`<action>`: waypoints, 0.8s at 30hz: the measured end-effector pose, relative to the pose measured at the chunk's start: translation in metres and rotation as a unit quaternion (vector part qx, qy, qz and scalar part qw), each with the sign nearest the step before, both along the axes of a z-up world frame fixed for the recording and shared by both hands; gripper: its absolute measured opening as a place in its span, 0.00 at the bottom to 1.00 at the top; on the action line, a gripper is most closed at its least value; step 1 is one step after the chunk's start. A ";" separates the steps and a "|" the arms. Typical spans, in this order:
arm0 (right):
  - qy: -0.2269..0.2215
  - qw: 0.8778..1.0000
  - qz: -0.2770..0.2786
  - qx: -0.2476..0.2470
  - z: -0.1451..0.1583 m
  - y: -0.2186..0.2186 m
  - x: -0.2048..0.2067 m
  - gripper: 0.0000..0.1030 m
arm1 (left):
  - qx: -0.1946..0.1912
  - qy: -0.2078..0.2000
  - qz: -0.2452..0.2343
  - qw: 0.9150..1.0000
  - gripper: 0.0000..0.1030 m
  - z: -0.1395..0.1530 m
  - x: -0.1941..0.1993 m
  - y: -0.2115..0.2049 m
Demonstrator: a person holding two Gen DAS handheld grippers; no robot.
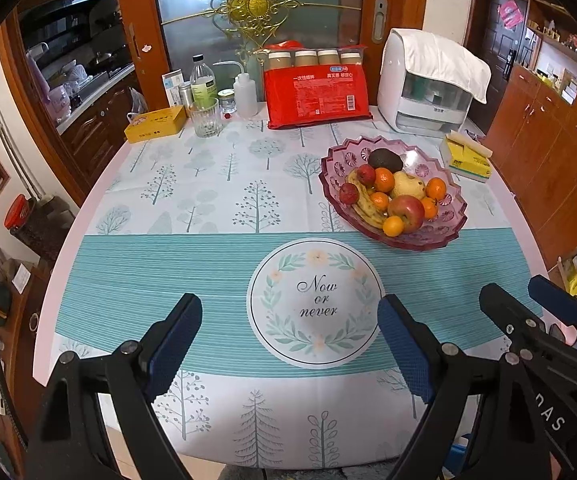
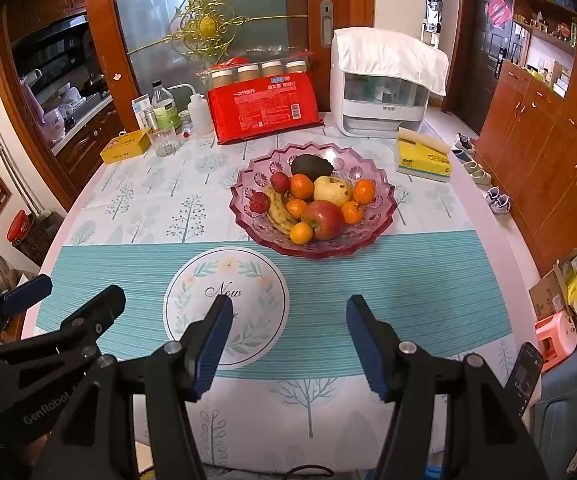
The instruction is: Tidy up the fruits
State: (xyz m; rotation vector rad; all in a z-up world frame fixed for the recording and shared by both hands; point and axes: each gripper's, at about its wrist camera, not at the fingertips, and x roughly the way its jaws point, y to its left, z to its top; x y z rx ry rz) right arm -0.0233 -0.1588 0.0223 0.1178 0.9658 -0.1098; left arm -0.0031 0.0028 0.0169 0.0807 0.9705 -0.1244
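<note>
Wood-panelled doors and cabinets ring the room, and a round surface (image 1: 216, 184) under a tree-print cloth fills both views. The left gripper (image 1: 290, 316) hangs over the near teal band, jaws wide apart with nothing between them, only the "Now or never" medallion (image 1: 315, 300) showing through the gap. The right gripper (image 2: 290, 316) sits just beside it, jaws also apart but narrower, nothing clamped, bare cloth between them.

All the fruit sits in the pink glass bowl (image 2: 380, 216), well ahead of both sets of jaws. From the right gripper it lies straight ahead; from the left gripper it lies ahead and off to the right. In the bowl, a red apple (image 2: 322, 219) is nearest the jaws, with a small orange (image 2: 301, 233) touching its left side and a spotted banana (image 2: 278, 210) further left. Behind them are a yellow pear (image 2: 333, 190), more oranges, two small red fruits and a dark avocado (image 2: 311, 166) at the far rim.

Beyond the bowl, a red pack of paper cups (image 2: 264, 108) stands against the glass door, a white appliance (image 2: 384, 92) under a cloth is to its right, and a yellow tissue pack (image 2: 422, 158) lies right of the bowl.
</note>
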 end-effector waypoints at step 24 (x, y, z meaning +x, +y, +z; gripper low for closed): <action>0.001 1.000 0.001 0.001 -0.001 -0.002 0.000 0.58 | 0.000 0.002 0.001 1.000 0.86 -0.002 -0.002 0.001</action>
